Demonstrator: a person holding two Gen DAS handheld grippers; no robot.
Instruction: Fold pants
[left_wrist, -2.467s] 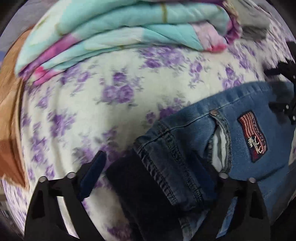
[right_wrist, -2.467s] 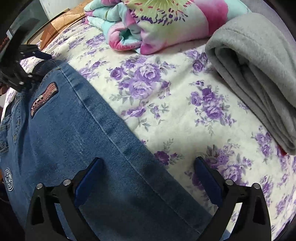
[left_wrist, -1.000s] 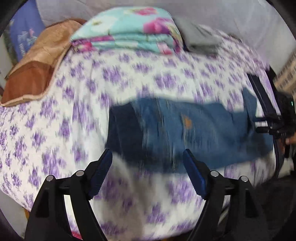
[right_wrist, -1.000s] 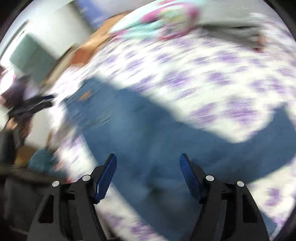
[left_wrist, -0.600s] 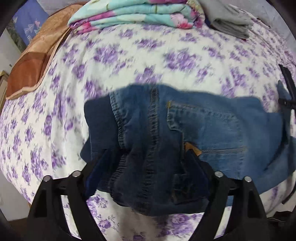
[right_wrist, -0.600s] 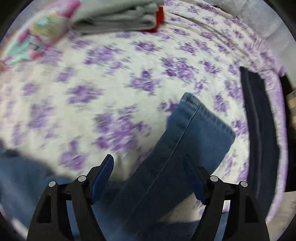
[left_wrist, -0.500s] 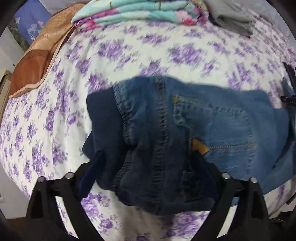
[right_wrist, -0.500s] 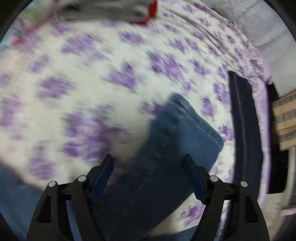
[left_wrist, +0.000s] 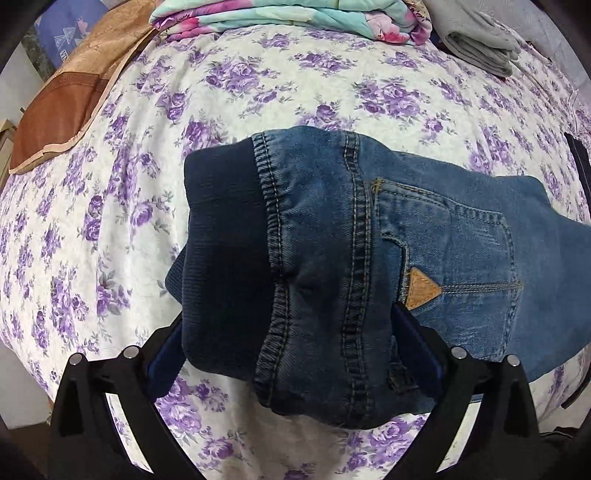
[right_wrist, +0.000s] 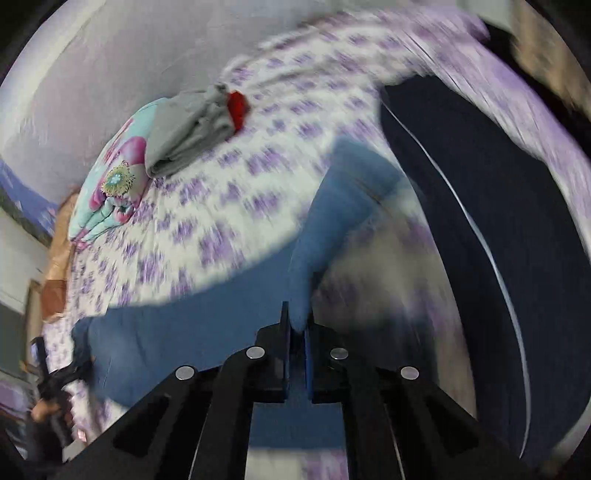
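Blue jeans with a dark ribbed waistband lie on a purple-flowered bed, back pocket and tan patch up. My left gripper straddles the bunched waistband, jaws wide apart, denim lying between the blue pads. In the blurred right wrist view my right gripper is shut on an edge of the jeans, which stretch away to the left, where the left gripper shows small.
A folded flowered quilt and a grey folded blanket lie at the far side of the bed. A brown cushion is at far left. A dark navy garment lies along the bed's right edge.
My right gripper has closed on the jeans' edge and swung round sharply. My left gripper has come closer over the waistband, still spread.
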